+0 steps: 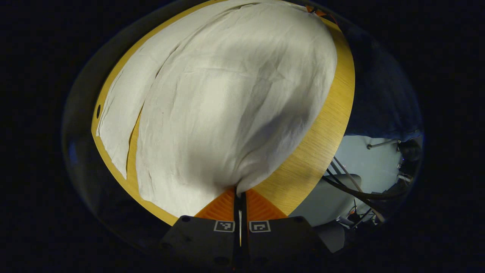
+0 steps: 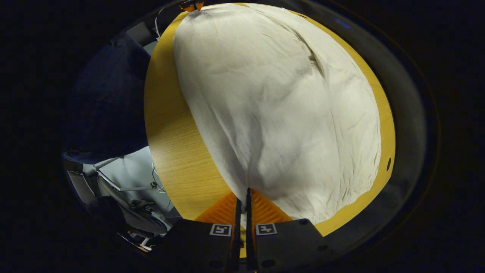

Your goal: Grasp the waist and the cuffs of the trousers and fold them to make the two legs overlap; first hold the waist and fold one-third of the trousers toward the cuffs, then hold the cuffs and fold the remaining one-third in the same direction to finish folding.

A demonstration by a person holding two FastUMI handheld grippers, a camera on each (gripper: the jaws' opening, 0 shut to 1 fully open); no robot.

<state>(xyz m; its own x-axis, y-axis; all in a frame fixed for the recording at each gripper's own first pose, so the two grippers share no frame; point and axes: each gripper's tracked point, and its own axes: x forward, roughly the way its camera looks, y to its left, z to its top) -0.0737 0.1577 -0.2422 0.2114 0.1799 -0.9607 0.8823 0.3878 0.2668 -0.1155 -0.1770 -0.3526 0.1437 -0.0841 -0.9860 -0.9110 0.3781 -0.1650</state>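
Cream cloth, the trousers (image 1: 235, 98), spreads over a wooden table (image 1: 310, 159) ahead of both claws. In the left gripper view the left claw (image 1: 240, 195) has its two fingers drawn almost together, with a gathered corner of the cloth caught between their tips. From that pinch the fabric rises and fans out ahead and to the left of the claw, wrinkled and shaded near the grip. Farther left a second narrower panel of the same garment lies alongside the first, and a thin strip of table shows between them. Bare wood runs ahead and to the right of the claw, and beyond the table's edge on that side lie a pale floor (image 1: 379, 159) and dark cables (image 1: 352, 189).

In the right gripper view the right claw (image 2: 243, 199) likewise has its fingers nearly closed, nipping an edge of the trousers (image 2: 280, 102) at the tips. The cloth lifts from the pinch and spreads ahead and to the right of it, reaching close to the table's (image 2: 174, 144) far rim. Bare wood lies to the left of this claw. At the far top end of the cloth the other claw's (image 2: 192, 6) tips touch the fabric.
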